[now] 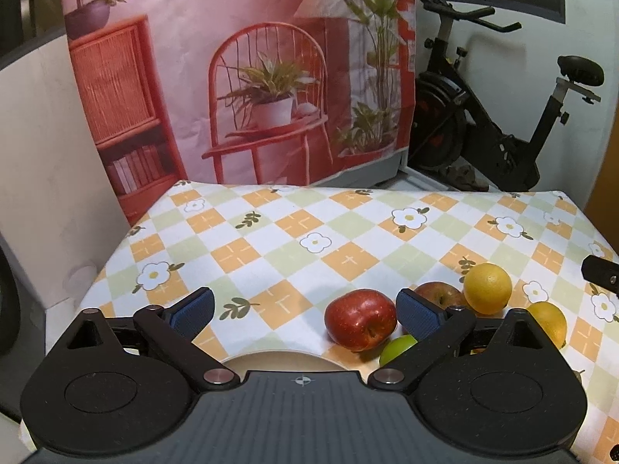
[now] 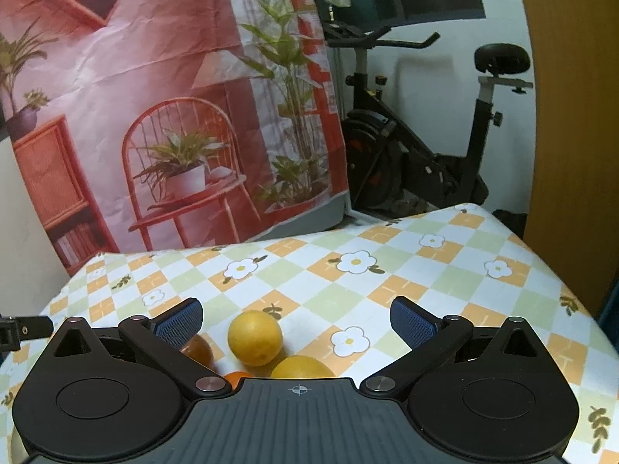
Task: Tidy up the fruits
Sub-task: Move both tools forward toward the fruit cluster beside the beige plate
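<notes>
In the left wrist view my left gripper [image 1: 305, 309] is open just above the checked tablecloth. A red apple [image 1: 361, 323] lies between its fingers, close to the right one and untouched. Behind that finger sit a second, duller apple [image 1: 441, 294], a yellow orange [image 1: 487, 288], another orange [image 1: 549, 323] and a green fruit [image 1: 396, 348]. In the right wrist view my right gripper [image 2: 296, 319] is open too, holding nothing. A yellow orange [image 2: 254, 337] lies between its fingers, and a second orange [image 2: 301, 367] and a small orange fruit [image 2: 236, 377] sit nearer the camera.
A pale round board [image 1: 278, 359] shows under the left gripper's body. Behind the table hang a printed backdrop [image 1: 240, 77] and stands an exercise bike [image 1: 503, 116]. The table's far edge [image 1: 348, 187] and left edge are near. The flowered tablecloth [image 2: 425, 270] stretches right.
</notes>
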The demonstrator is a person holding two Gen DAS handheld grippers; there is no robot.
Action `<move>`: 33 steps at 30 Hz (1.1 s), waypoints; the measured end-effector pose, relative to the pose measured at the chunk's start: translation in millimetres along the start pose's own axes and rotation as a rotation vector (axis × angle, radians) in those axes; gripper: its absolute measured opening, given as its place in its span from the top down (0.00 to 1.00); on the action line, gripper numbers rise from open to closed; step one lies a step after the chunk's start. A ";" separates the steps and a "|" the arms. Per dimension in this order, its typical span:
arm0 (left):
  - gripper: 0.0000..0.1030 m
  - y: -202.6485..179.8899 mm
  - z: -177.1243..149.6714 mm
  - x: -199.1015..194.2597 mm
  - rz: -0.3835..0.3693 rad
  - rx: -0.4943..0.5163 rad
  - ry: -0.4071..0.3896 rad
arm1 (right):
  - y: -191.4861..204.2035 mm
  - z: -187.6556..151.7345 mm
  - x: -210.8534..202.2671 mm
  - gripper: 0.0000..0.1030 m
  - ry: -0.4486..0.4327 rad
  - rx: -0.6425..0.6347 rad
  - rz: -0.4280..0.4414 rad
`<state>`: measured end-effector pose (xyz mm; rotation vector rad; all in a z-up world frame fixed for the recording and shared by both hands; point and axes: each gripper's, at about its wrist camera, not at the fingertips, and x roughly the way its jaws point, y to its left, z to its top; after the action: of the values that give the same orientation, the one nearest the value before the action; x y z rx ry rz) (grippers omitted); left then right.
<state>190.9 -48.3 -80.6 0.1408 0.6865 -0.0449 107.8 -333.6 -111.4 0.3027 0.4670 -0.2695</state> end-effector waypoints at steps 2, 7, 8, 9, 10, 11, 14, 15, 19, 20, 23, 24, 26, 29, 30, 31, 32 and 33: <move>0.10 -0.9 0.4 6.8 -0.004 0.001 0.014 | -5.8 -1.1 4.6 0.00 0.006 0.007 0.012; 0.20 -4.7 -1.2 17.8 -0.042 0.014 0.030 | -11.2 -3.4 16.5 0.00 0.059 -0.028 -0.013; 0.21 -6.2 -2.0 18.8 -0.045 0.020 0.028 | -11.8 -4.3 17.4 0.00 0.063 -0.034 -0.013; 0.22 -7.6 -3.2 19.6 -0.054 0.028 0.023 | -11.8 -5.2 18.0 0.00 0.067 -0.040 -0.011; 0.25 -8.8 -4.6 20.2 -0.063 0.034 0.017 | -11.7 -6.2 18.3 0.00 0.073 -0.045 -0.006; 0.29 -9.8 -6.2 20.9 -0.074 0.038 0.011 | -11.4 -7.2 18.8 0.00 0.079 -0.049 0.000; 0.33 -11.5 -10.0 23.9 -0.102 0.029 0.014 | -11.0 -11.1 19.1 0.00 0.104 -0.053 0.017; 0.33 -10.9 -11.1 24.5 -0.107 0.018 0.016 | -11.4 -12.7 19.2 0.00 0.110 -0.052 0.025; 0.33 -6.9 -16.7 26.7 -0.141 -0.031 0.042 | -12.4 -19.0 18.7 0.00 0.132 -0.070 0.046; 0.33 -5.0 -18.2 28.3 -0.155 -0.048 0.057 | -12.2 -20.7 19.0 0.00 0.140 -0.084 0.049; 0.33 1.1 -23.8 31.6 -0.193 -0.094 0.086 | -9.5 -24.4 19.3 0.01 0.160 -0.119 0.049; 0.33 2.2 -26.5 31.7 -0.200 -0.106 0.085 | -6.5 -27.2 18.6 0.01 0.161 -0.145 0.045; 0.33 3.0 -32.0 31.4 -0.213 -0.116 0.092 | 1.6 -33.8 15.9 0.02 0.161 -0.204 0.049; 0.33 1.5 -39.5 32.1 -0.208 -0.106 0.105 | 11.7 -42.6 12.6 0.02 0.168 -0.256 0.077; 0.33 1.1 -41.3 32.4 -0.208 -0.104 0.110 | 14.9 -45.3 12.4 0.02 0.175 -0.266 0.089; 0.33 1.2 -42.7 33.2 -0.214 -0.103 0.116 | 16.5 -47.6 12.4 0.04 0.183 -0.271 0.102; 0.33 0.6 -43.4 33.5 -0.218 -0.100 0.120 | 18.2 -49.9 12.8 0.05 0.195 -0.271 0.118; 0.33 0.6 -43.8 32.4 -0.216 -0.097 0.120 | 19.1 -51.2 12.8 0.07 0.205 -0.271 0.131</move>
<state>188.5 -41.1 -134.5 -0.0246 0.8197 -0.2109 104.6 -300.7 -156.8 0.0954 0.6755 -0.0458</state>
